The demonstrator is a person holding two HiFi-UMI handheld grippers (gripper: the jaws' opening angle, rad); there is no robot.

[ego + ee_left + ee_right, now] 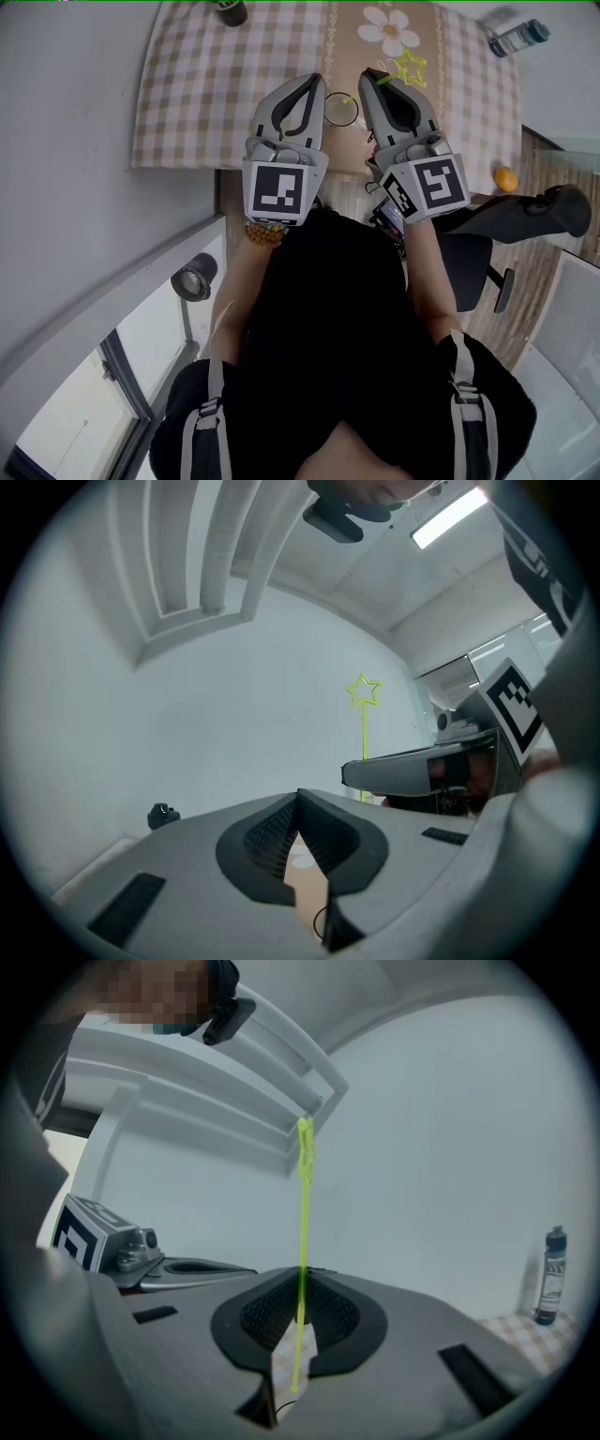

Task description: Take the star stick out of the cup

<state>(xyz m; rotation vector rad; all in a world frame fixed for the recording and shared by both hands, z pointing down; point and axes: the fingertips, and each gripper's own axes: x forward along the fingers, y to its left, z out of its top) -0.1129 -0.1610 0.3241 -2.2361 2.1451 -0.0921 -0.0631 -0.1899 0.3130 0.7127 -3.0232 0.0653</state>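
The right gripper (pixel 300 1286) pinches the thin yellow-green star stick (pixel 303 1222) low on its shaft, keeping it upright. Its bottom end shows free below the jaws, so it looks lifted clear of the clear round cup (pixel 340 110). The left gripper (pixel 300 799), pressed together on nothing, hovers just beside that cup above the checked-cloth table (pixel 206 84) — likely as a steadying guard.

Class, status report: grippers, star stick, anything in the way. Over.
Right gripper shut on star stick. Stick's lower end free, out of cup. Left gripper shut, empty. No obstruction.
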